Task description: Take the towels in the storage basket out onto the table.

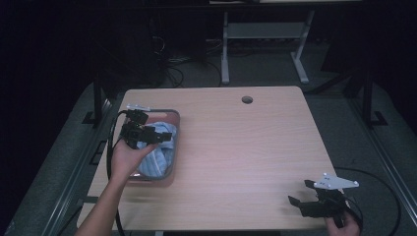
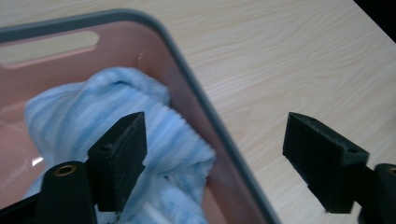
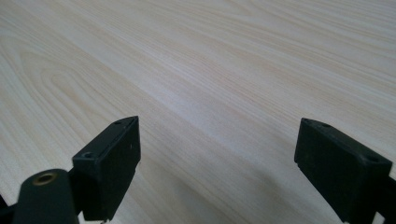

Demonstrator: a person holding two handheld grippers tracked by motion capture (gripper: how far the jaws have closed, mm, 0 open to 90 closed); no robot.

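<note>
A pink bin with a grey rim (image 1: 175, 129) (image 2: 205, 100) sits at the table's left. Inside it lies a crumpled blue striped towel (image 1: 158, 156) (image 2: 154, 126). My left gripper (image 1: 158, 135) (image 2: 215, 161) hovers open over the bin's right rim, one jaw above the towel, the other above the tabletop, nothing held. My right gripper (image 1: 297, 195) (image 3: 217, 161) stands open low over the bare wood near the table's front right corner, jaws empty.
The light wooden table (image 1: 236, 147) (image 3: 196, 70) has a round cable hole (image 1: 247, 100) near its far edge. Dark floor, cables and a white desk frame (image 1: 260, 37) lie beyond. A black cable (image 1: 378, 184) trails off the right side.
</note>
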